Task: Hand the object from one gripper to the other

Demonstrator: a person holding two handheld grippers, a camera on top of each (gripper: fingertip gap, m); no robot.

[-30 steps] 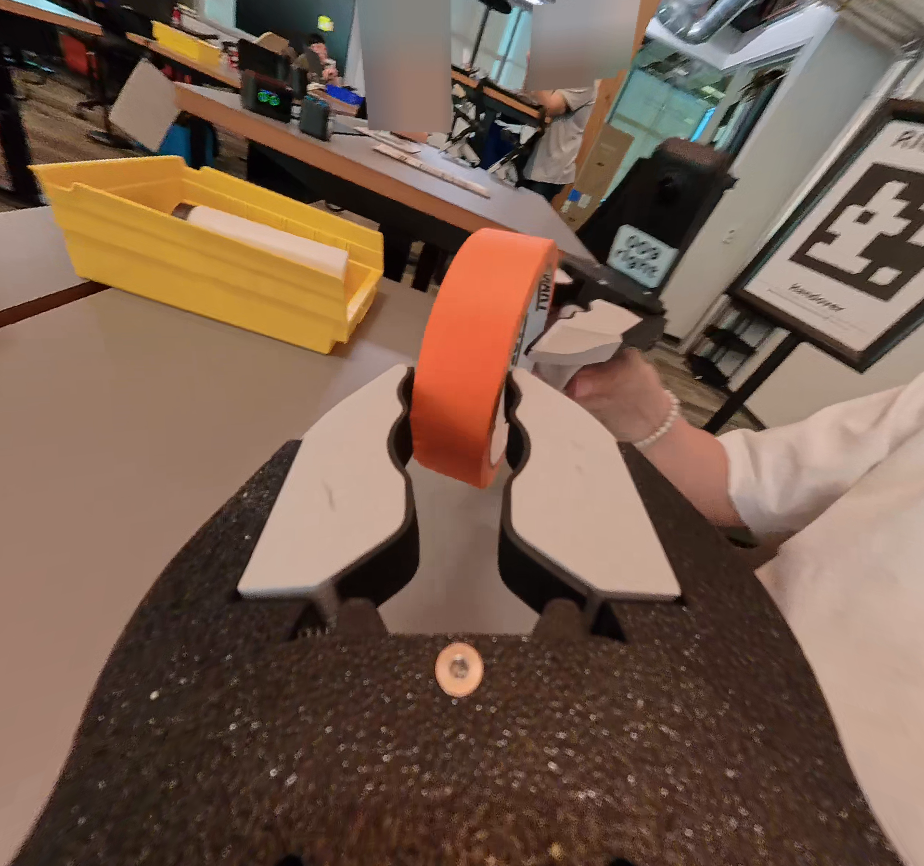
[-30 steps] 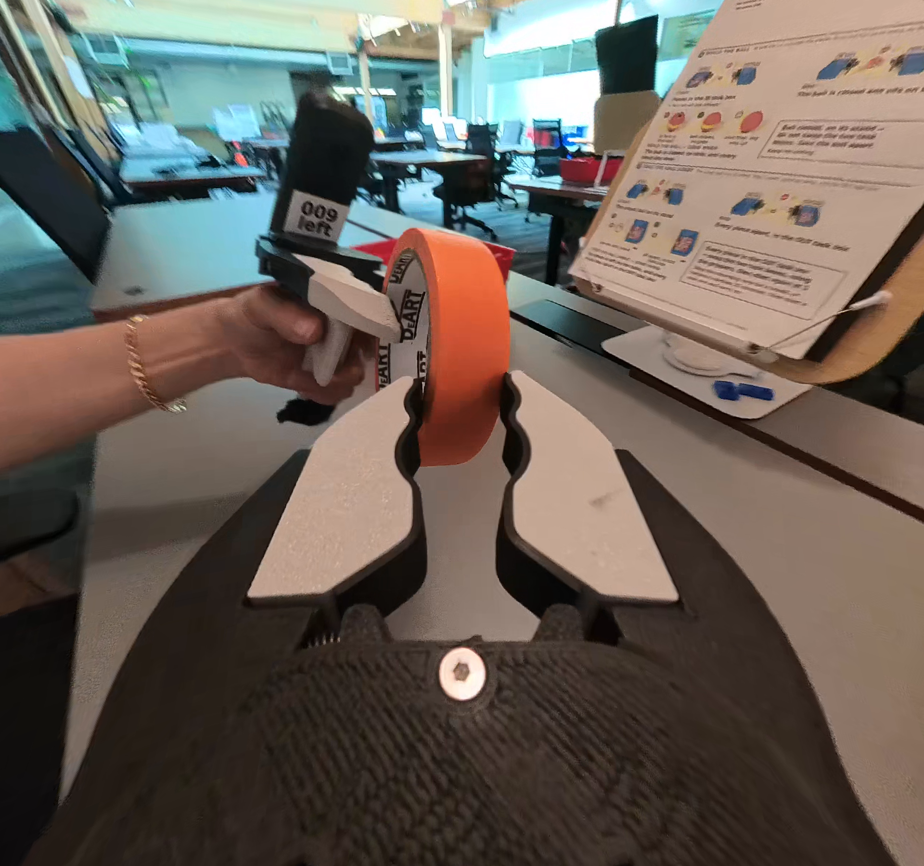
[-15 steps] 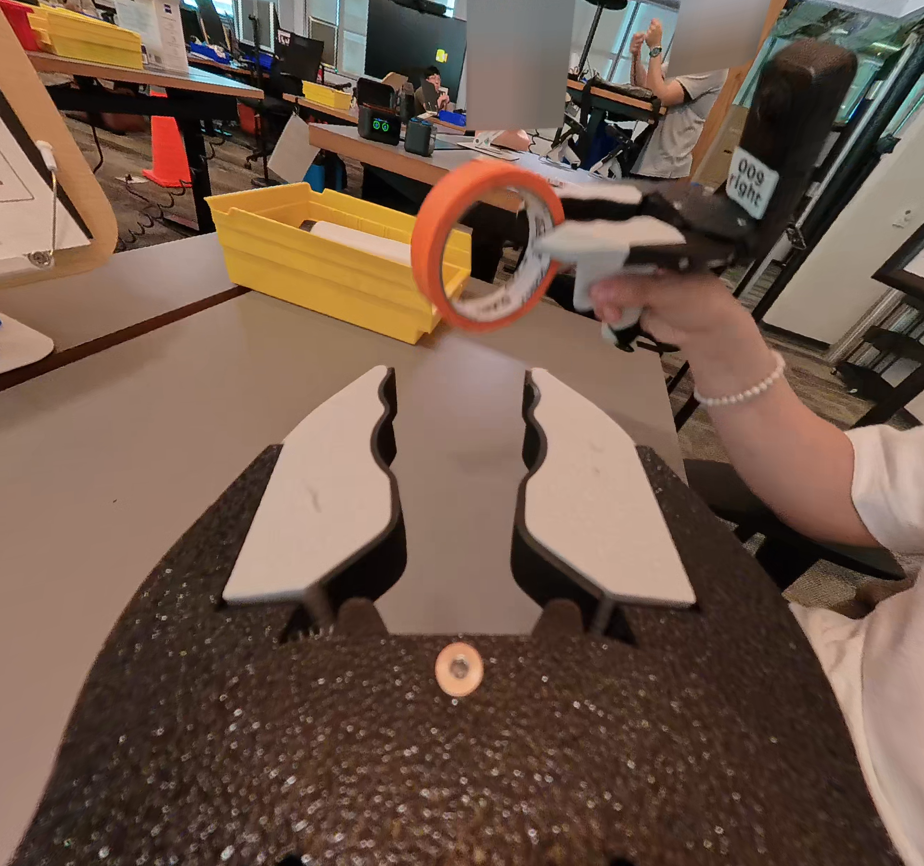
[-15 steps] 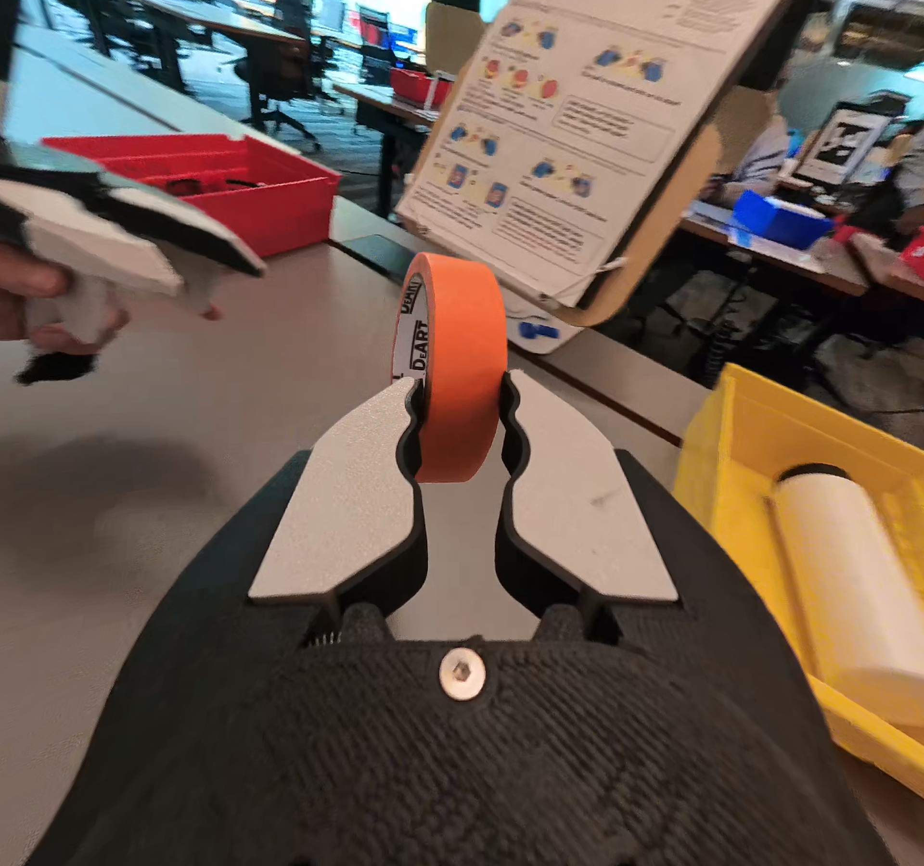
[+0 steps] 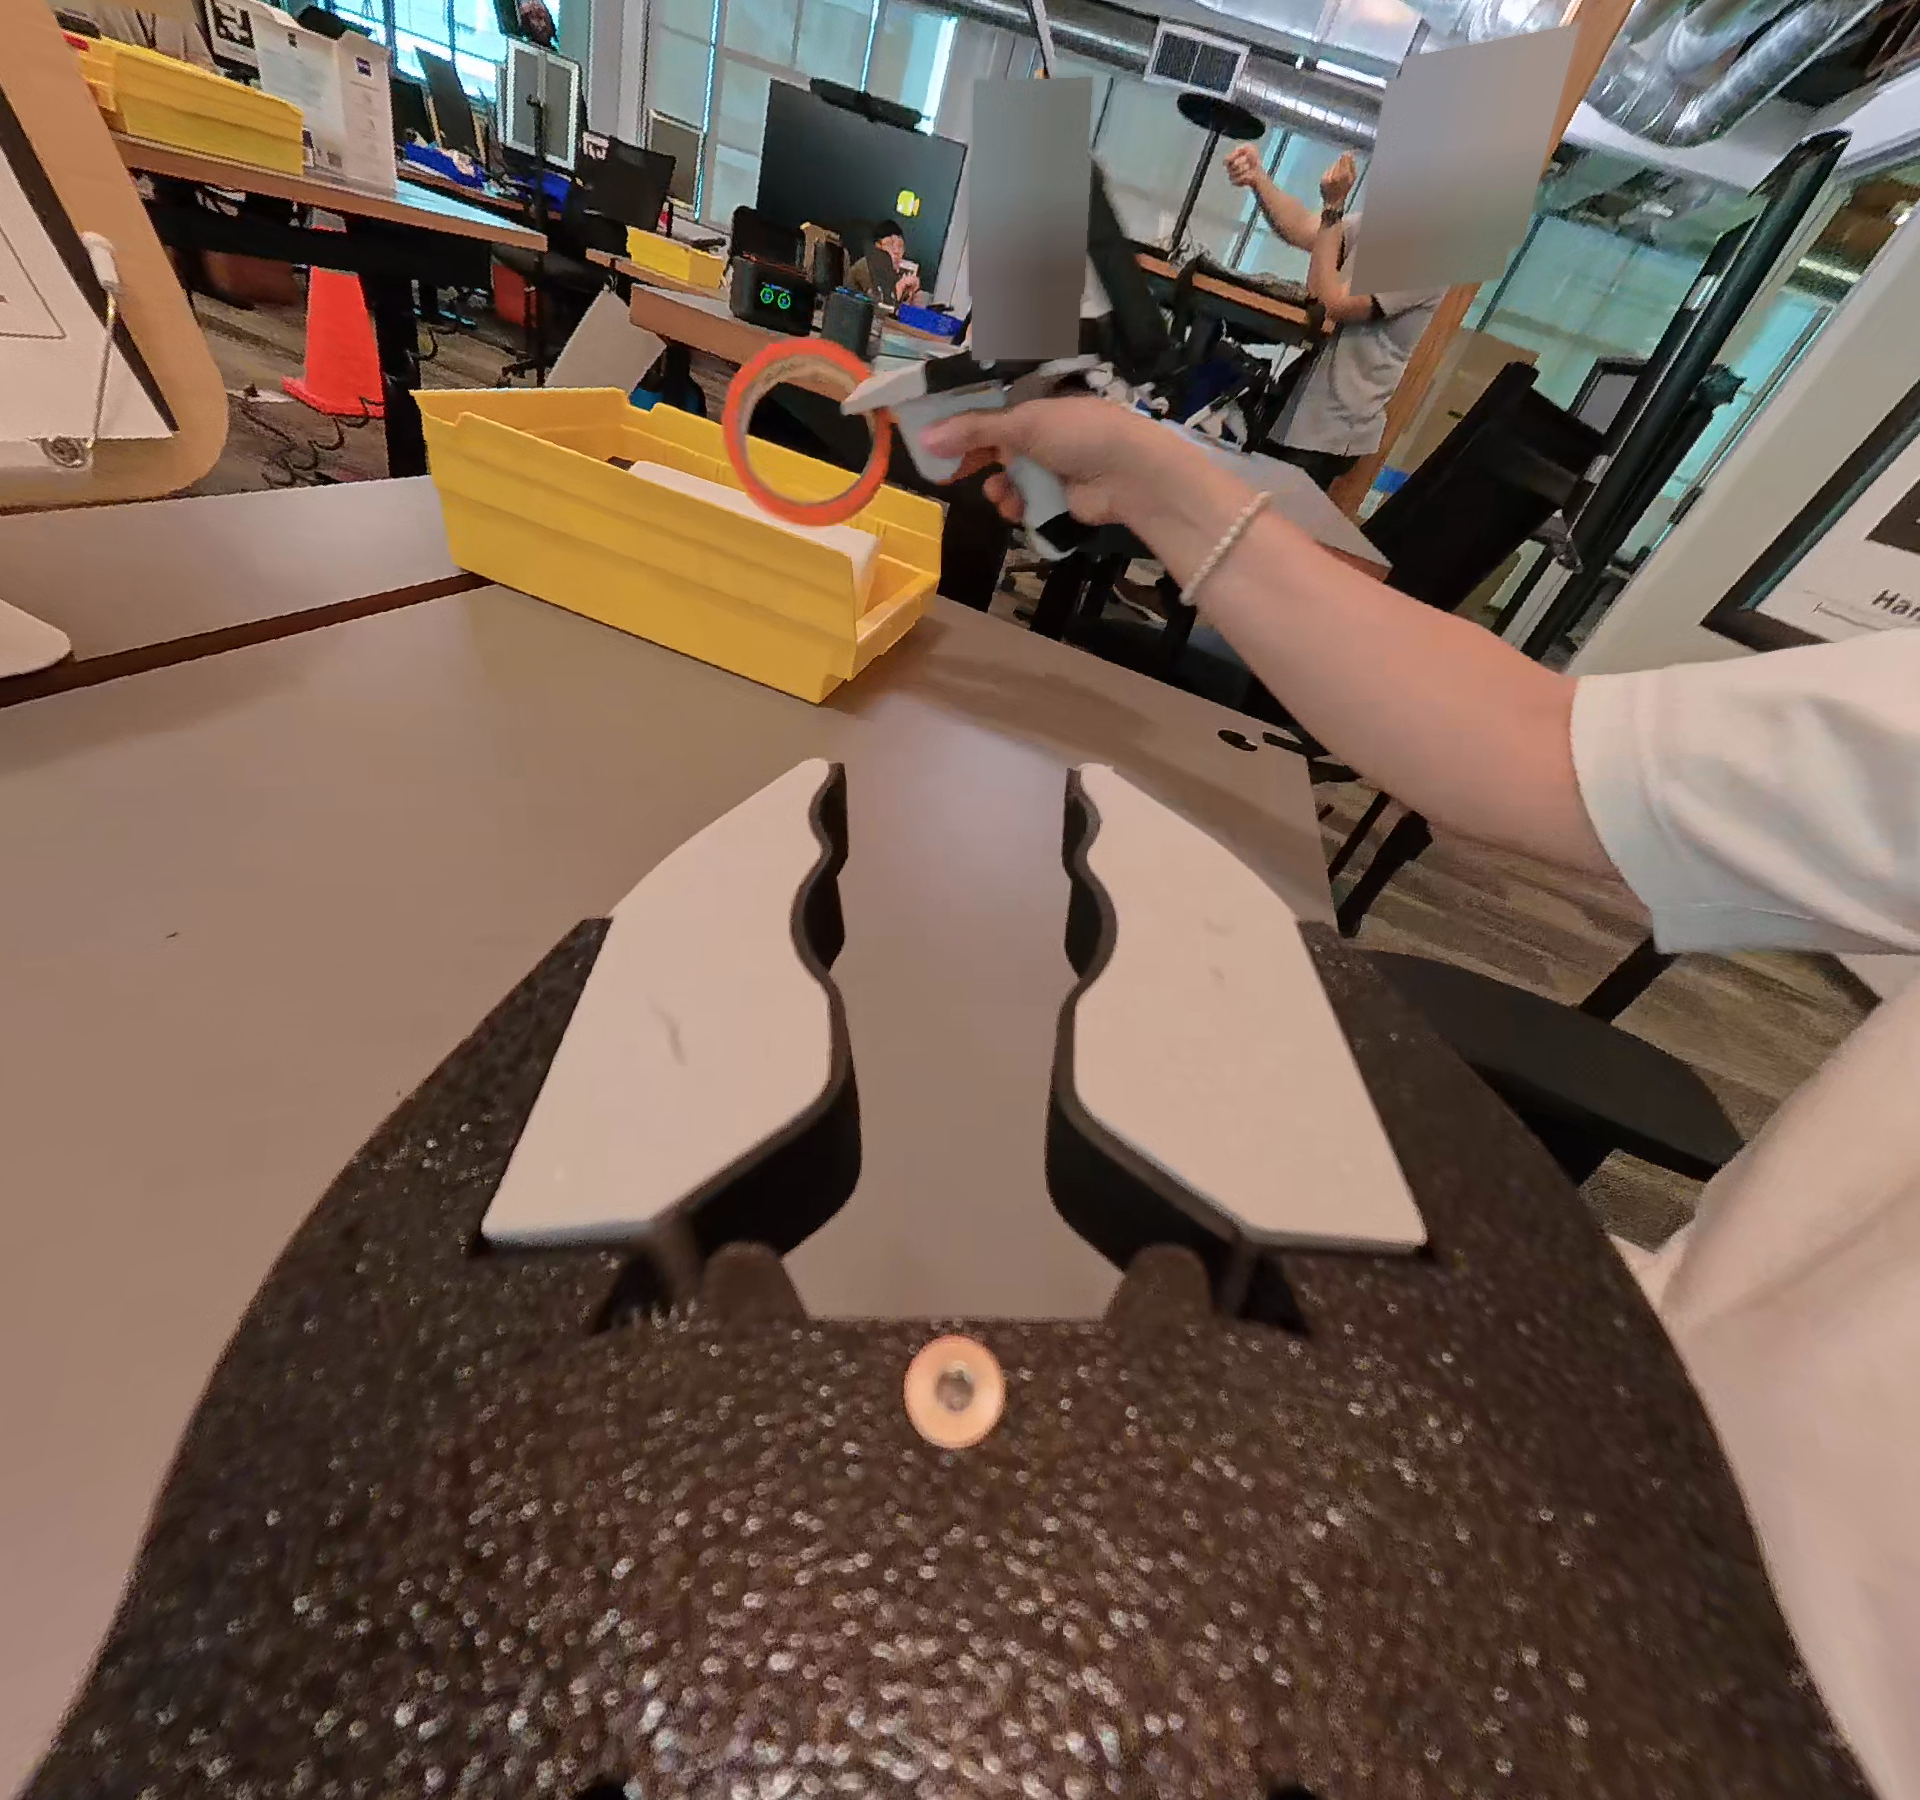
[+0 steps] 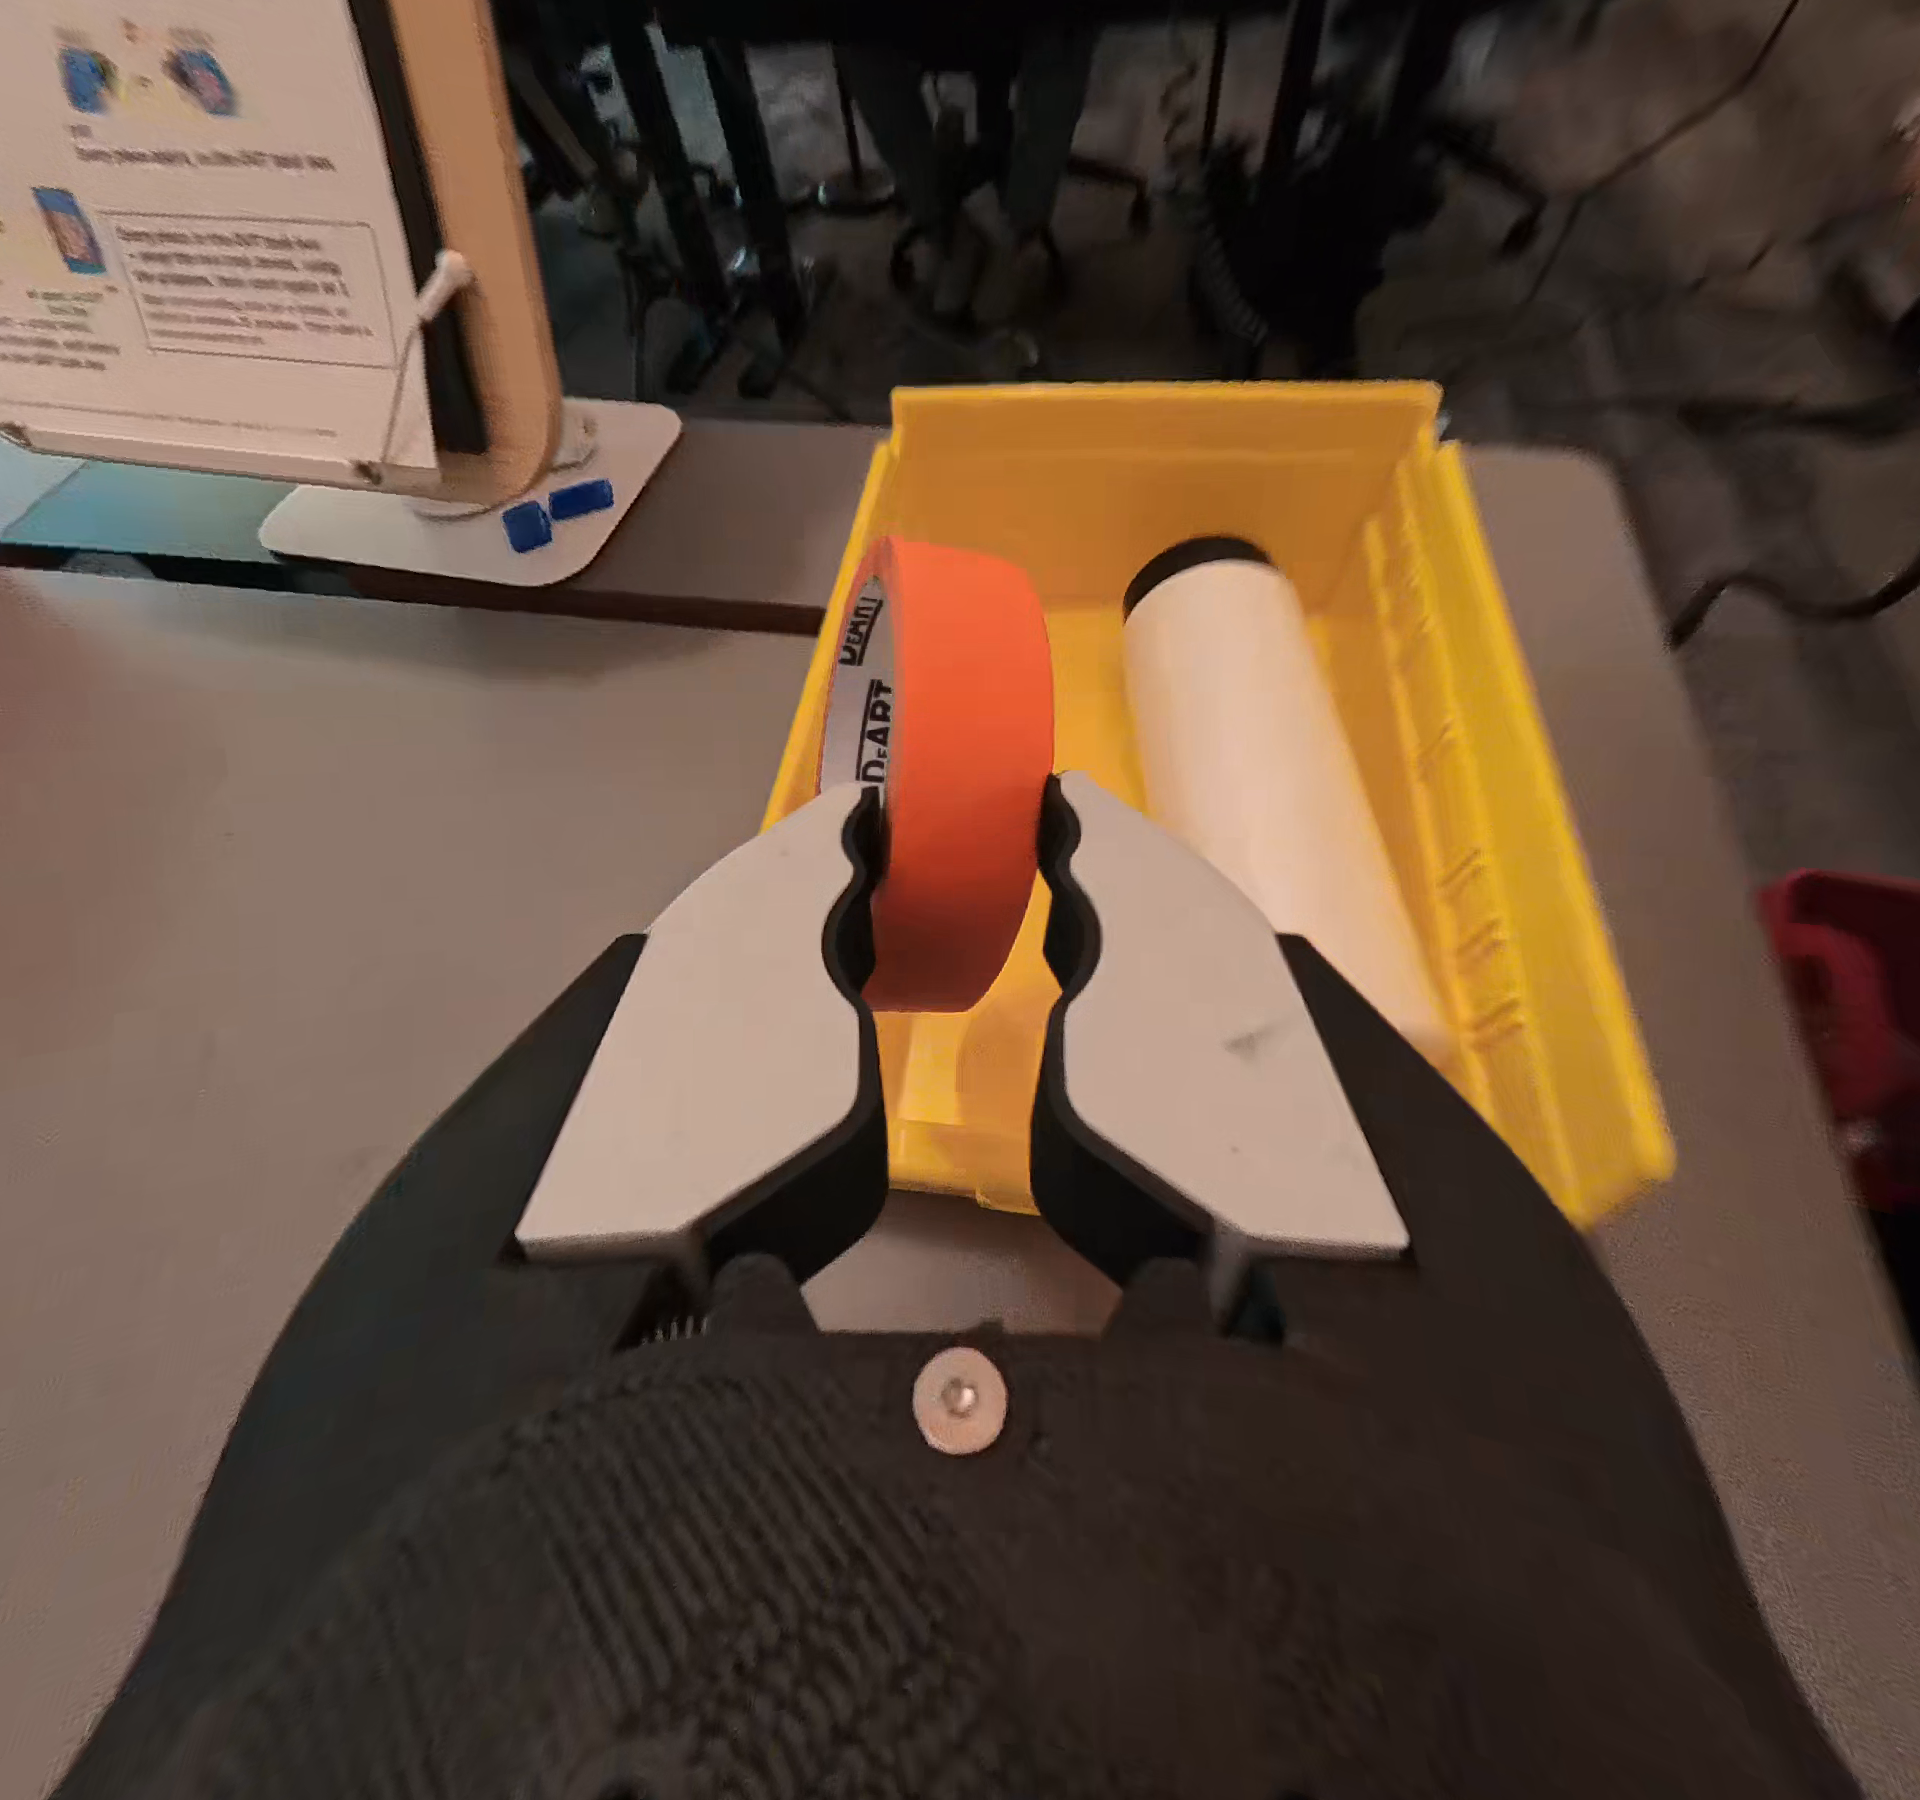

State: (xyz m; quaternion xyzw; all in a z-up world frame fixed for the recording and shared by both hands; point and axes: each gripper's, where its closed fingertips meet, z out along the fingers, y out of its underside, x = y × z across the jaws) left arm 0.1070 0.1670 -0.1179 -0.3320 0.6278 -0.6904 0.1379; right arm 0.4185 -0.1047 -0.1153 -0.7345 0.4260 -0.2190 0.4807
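Now the right gripper [image 6: 958, 794] has its two grey-faced fingers clamped on the flat sides of the orange roll of masking tape [image 6: 961, 774], which stands upright on edge between them, its printed inner core facing left. Held in the air, the roll hangs over the near left part of the yellow plastic bin [image 6: 1455, 711], and a white cylinder with a black end cap [image 6: 1247, 763] lies lengthwise along the bin's floor just to the right of it. From the left wrist view the same roll [image 5: 805, 436] shows as a thin ring pinched at its right edge, above the bin [image 5: 644, 545], with a hand [image 5: 1060, 451] wearing a bead bracelet around the handle. The left gripper [image 5: 951, 794] holds nothing, its jaws spread wide above the bare grey tabletop [image 5: 312, 867], well apart from the tape. A propped instruction board [image 6: 208, 192] stands at the table's far left
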